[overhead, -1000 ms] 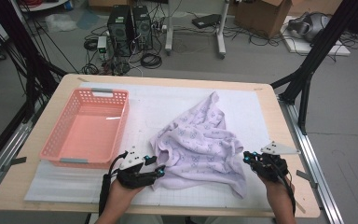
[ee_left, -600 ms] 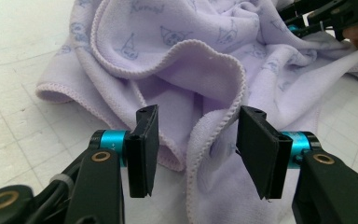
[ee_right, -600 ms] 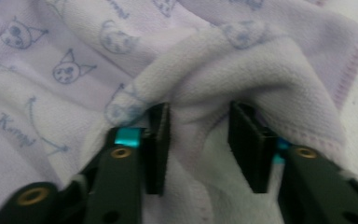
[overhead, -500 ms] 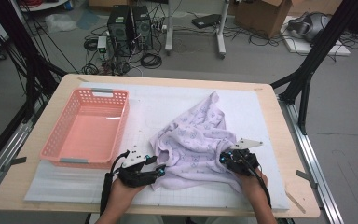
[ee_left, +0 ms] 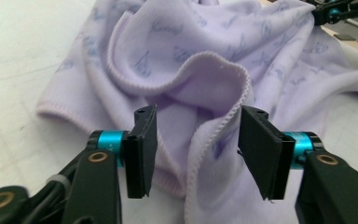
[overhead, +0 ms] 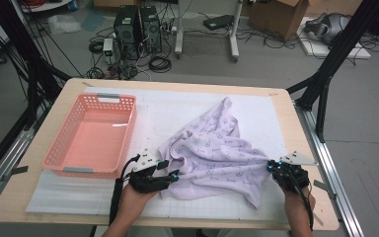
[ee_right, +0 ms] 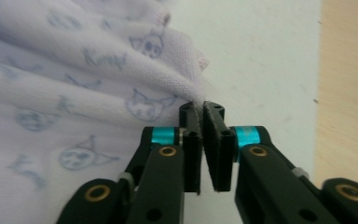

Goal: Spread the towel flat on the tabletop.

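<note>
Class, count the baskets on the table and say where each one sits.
1. The pink basket sits on the white mat at the table's left side, beside the lilac cloth.

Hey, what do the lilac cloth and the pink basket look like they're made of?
The lilac cloth looks like soft knit cotton or fleece: matte, limp folds, stitched hem, printed cat faces. The pink basket looks like moulded plastic: slightly glossy, rigid lattice walls.

The pale lilac printed cloth (overhead: pixel 212 158) lies crumpled on the white gridded mat (overhead: pixel 177 111), centre-right of the wooden worktop (overhead: pixel 296 133). The pink slotted plastic basket (overhead: pixel 59 158) sits on the mat's left part, just left of the cloth (not touching). Left gripper (overhead: pixel 170 176) at the cloth's near-left edge, right gripper (overhead: pixel 272 168) at its right edge. Behind the worktop, on the floor: two black PC towers (overhead: pixel 139 27) w/ cables.
</note>
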